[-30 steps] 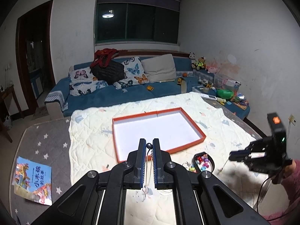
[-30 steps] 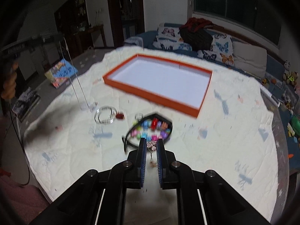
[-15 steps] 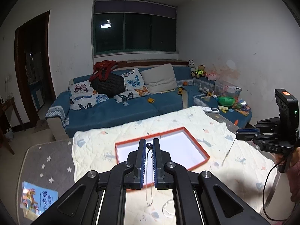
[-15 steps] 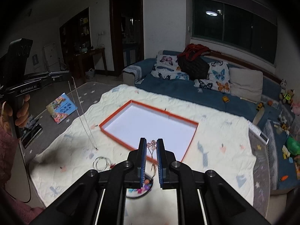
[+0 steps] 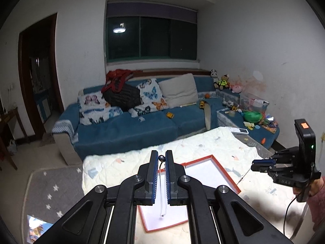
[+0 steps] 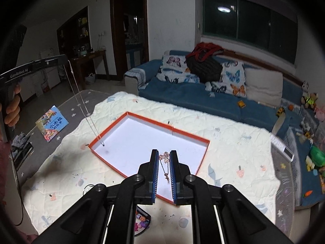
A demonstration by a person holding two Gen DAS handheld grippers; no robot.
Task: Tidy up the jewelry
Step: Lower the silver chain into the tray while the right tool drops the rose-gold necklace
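Left wrist view: the left gripper [image 5: 160, 159] is pinched tight on a thin silver chain [image 5: 161, 193] that dangles over the orange tray [image 5: 227, 175]. Right wrist view shows the right gripper [image 6: 164, 158] clamped on a rose-gold necklace [image 6: 165, 165], also hanging above that tray. Both look featherlight, totally limp and probably tangle-prone, so I'd say grab near the clasp or pendant, lower them slowly and let them pool flat, well apart.

Quilted table [image 6: 233, 142], orange tray [image 6: 203, 158], bead dish [image 6: 145, 221]
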